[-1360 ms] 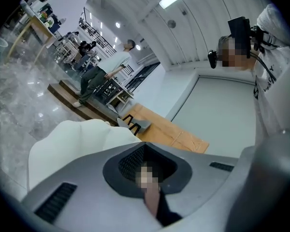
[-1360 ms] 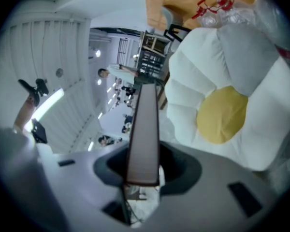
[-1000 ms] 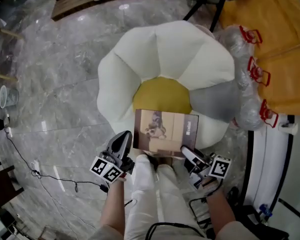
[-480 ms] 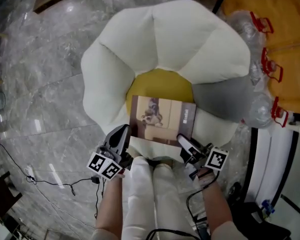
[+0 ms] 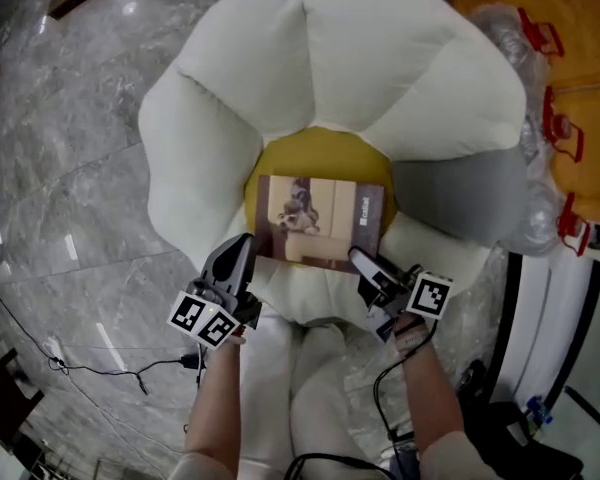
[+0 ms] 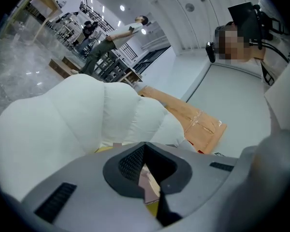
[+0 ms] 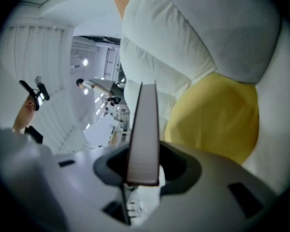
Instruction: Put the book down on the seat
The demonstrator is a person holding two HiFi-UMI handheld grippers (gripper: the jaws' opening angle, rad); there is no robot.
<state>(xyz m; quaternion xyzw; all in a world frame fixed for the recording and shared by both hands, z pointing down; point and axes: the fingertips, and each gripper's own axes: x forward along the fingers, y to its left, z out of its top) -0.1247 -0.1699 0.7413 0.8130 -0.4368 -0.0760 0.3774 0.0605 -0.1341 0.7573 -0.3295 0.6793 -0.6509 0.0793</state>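
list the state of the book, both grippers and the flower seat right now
Brown hardcover book: level, cover up, held at its near corners over the yellow centre; contact with the seat unclear.
Left gripper: shut on the book's near left corner.
Right gripper: shut on the book's near right corner.
White petal-shaped cushion seat: upright, nothing on it apart from the book over its middle.

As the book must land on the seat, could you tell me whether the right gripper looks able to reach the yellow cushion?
Probably yes: the right gripper and the left gripper hold the book just over the yellow cushion, and nothing else lies there to block it.
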